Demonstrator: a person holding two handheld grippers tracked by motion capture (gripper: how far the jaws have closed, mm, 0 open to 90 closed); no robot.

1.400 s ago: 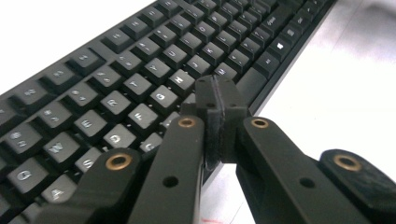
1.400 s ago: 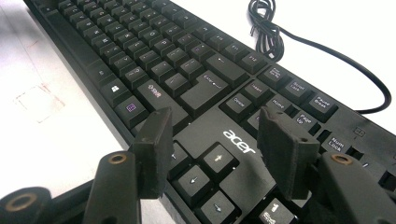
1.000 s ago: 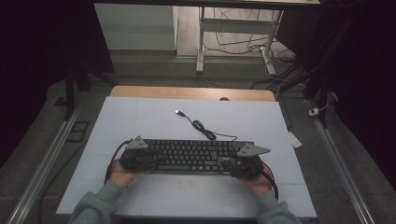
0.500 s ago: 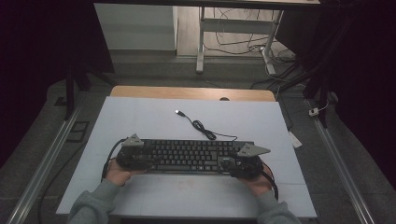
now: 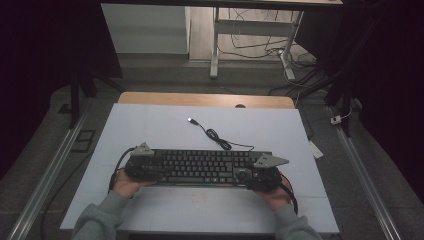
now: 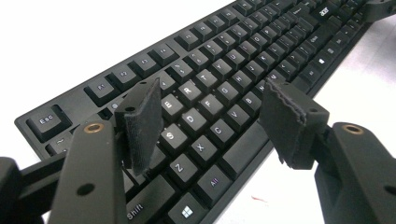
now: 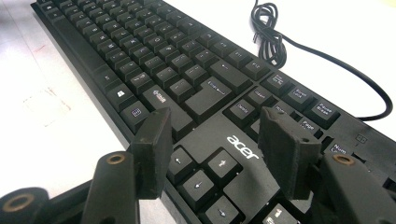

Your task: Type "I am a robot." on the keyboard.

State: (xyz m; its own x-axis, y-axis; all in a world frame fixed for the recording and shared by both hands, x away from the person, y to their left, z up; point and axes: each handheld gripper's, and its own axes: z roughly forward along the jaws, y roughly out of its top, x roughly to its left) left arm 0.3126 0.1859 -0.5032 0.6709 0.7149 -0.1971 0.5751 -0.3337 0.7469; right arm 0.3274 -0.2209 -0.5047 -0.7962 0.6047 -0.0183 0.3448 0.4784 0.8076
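Observation:
A black Acer keyboard (image 5: 200,167) lies flat across the near part of the white tabletop (image 5: 150,125). Its cable (image 5: 217,137) curls toward the back and ends in a USB plug (image 5: 191,120). My left gripper (image 5: 150,167) is at the keyboard's left end. In the left gripper view its jaws (image 6: 212,100) have just been opening and stand wide above the letter keys (image 6: 205,93), pads off them. My right gripper (image 5: 250,175) is at the right end. It stands open (image 7: 212,126) over the arrow keys (image 7: 196,175) and the logo, gripping nothing.
A wooden strip (image 5: 200,99) borders the table's far edge. Beyond it are desk legs and floor cables. Metal rails (image 5: 50,170) run along both sides of the table. A small white tag (image 5: 316,149) hangs off the right edge. The person's grey sleeves (image 5: 100,220) enter at the bottom.
The left gripper's grey plate sits slightly further left than a second ago. The keyboard, its cable and the right gripper have not moved.

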